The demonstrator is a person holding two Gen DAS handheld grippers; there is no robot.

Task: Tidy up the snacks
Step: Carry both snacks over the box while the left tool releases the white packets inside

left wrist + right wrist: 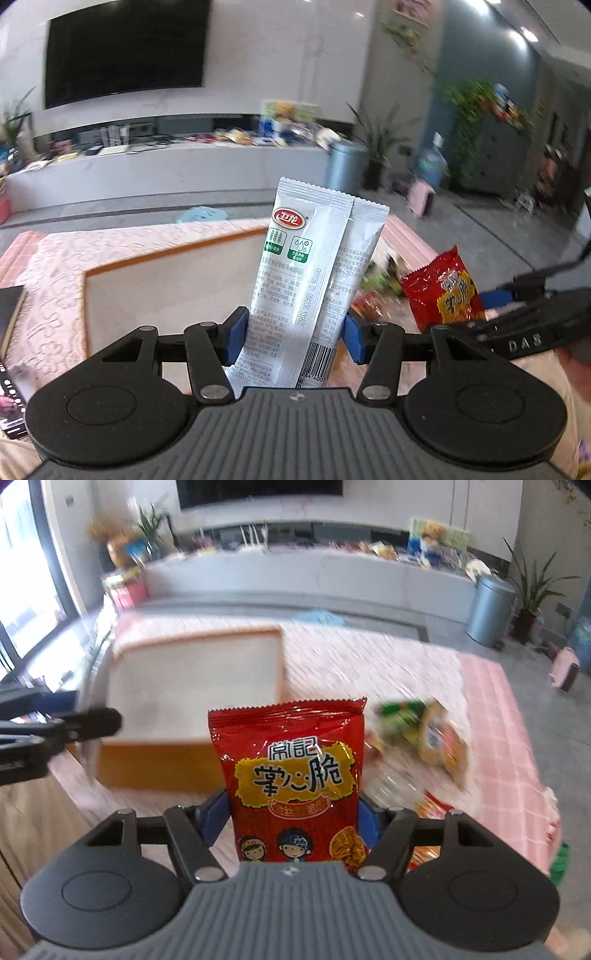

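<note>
My left gripper (295, 334) is shut on a tall white snack packet (314, 266) with green print, held upright above the table. My right gripper (293, 825) is shut on a red noodle-snack bag (291, 775), also upright; the bag shows at the right of the left wrist view (443, 291). A wide white box with a wooden rim (166, 273) lies ahead of both grippers, and it shows in the right wrist view (195, 686). Several loose snack packets (424, 731) lie blurred on the pink tablecloth to the right.
The table has a pink lace-and-check cloth (491, 716). The left gripper's arm (55, 727) juts in at the left of the right wrist view. A dark book (9, 321) lies at the table's left. A TV counter (166, 162) and a bin (489, 605) stand beyond.
</note>
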